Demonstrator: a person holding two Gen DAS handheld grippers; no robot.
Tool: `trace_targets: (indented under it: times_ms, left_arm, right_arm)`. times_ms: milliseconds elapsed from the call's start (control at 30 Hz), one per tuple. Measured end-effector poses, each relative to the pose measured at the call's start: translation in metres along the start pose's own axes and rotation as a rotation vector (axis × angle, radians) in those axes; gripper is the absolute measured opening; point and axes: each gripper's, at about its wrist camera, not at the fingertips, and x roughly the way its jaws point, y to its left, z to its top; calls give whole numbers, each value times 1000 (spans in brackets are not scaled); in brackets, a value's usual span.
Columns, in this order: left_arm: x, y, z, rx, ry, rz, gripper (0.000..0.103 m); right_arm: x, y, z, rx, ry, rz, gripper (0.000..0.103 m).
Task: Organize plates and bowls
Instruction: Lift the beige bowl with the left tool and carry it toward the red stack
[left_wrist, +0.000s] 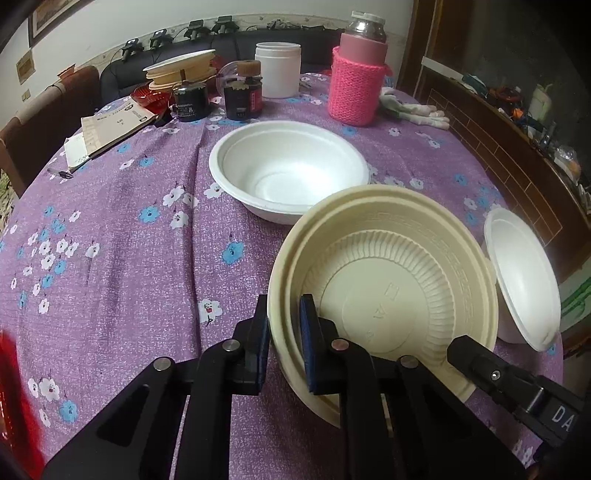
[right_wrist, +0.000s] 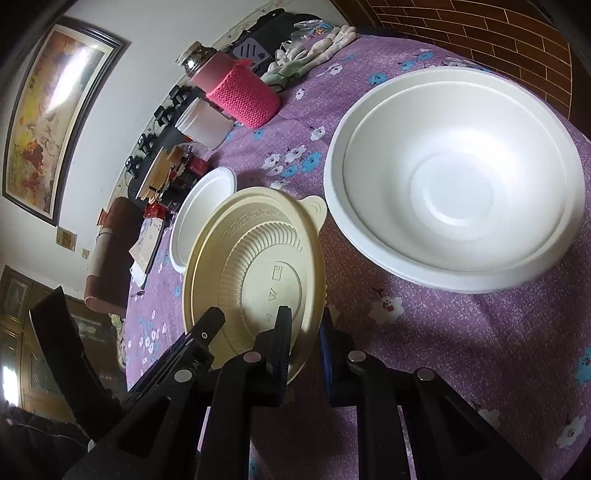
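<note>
The left gripper (left_wrist: 284, 345) and right gripper (right_wrist: 304, 349) both pinch the rim of the round cream plastic bowl (left_wrist: 388, 280), tipped above the purple flowered tablecloth (left_wrist: 122, 236), near the white foam bowl (left_wrist: 288, 170) and brick wall (left_wrist: 491, 147).

This is a lived-in home, likely a dining or sitting room. A round table under a purple flowered tablecloth (left_wrist: 122, 236) fills the centre of the left wrist view, cluttered at the top with a flask in a pink knitted sleeve (left_wrist: 357, 86), a white plastic jar (left_wrist: 277, 69) and a booklet (left_wrist: 110, 127) at upper left. A dark sofa (left_wrist: 122, 72) lines the far wall. A framed painting (right_wrist: 55, 114) hangs at the right wrist view's upper left; brick-pattern tiling (right_wrist: 480, 27) shows at its top right.
</note>
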Motion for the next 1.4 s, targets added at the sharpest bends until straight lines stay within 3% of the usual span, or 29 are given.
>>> trace_targets:
  times_ms: [567, 1400]
  left_arm:
    - [-26, 14, -18, -8, -20, 29, 12]
    - [-69, 74, -54, -109, -49, 88, 13]
  right_arm:
    - [-16, 12, -22, -49, 7, 26, 14]
    - [-24, 56, -75, -183, 51, 94, 14]
